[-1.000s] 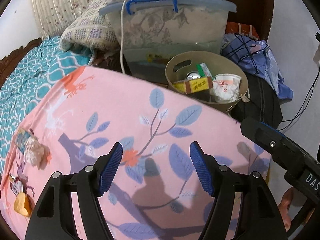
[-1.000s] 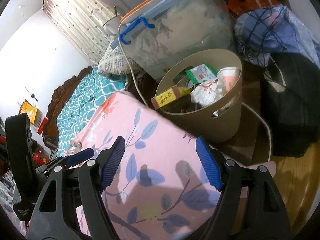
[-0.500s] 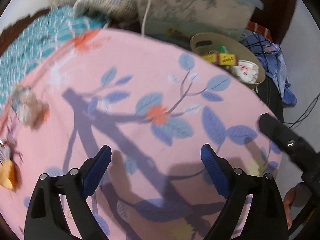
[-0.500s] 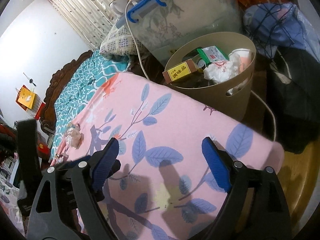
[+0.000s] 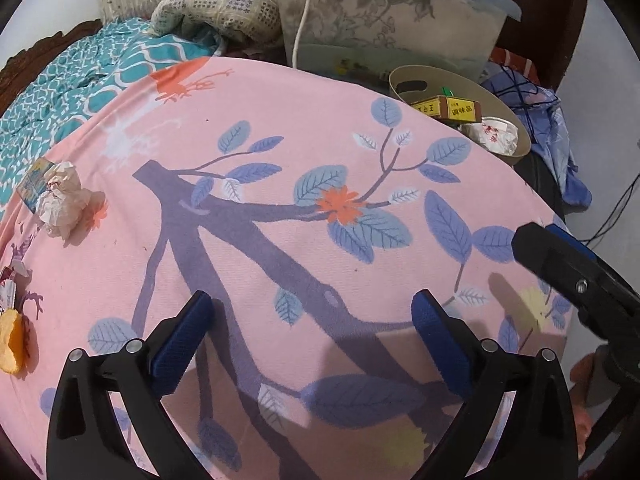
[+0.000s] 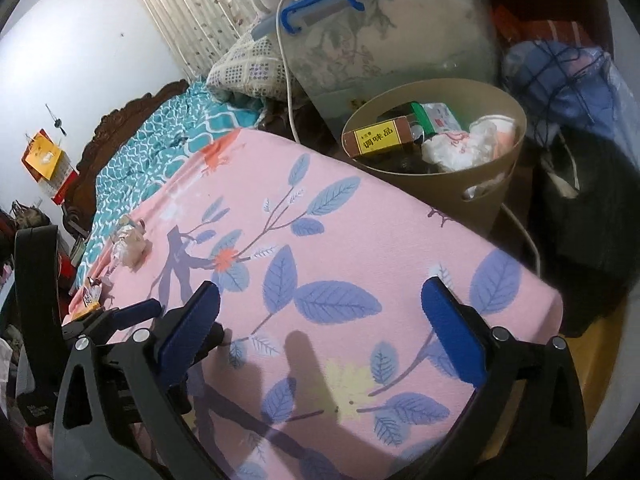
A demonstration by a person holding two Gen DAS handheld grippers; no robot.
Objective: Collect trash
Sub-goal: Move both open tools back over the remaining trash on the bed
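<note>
A crumpled paper wad (image 5: 62, 200) lies at the left of the pink leaf-print sheet (image 5: 280, 152), with a small printed packet (image 5: 34, 182) beside it and an orange scrap (image 5: 12, 346) and a wrapper (image 5: 10, 284) nearer the left edge. A tan bin (image 6: 480, 192) past the sheet's far corner holds a brown box (image 6: 378, 138), a green carton and crumpled paper. My left gripper (image 5: 312, 332) hangs over the sheet, its jaws opening with nothing between them. My right gripper (image 6: 320, 324) is also over the sheet, jaws opening and empty.
A clear storage tub with a blue handle (image 6: 400, 32) stands behind the bin, with a white cable (image 6: 286, 72) running down beside it. Bundled blue clothes (image 6: 568, 80) and a dark bag sit to the right. A teal blanket (image 5: 72, 88) and a checked pillow (image 5: 216, 12) lie further back.
Both grippers' jaws have spread wider. The left view has tipped down toward the sheet and shifted, so the bin sits further off and the trash at the left shows more fully.
</note>
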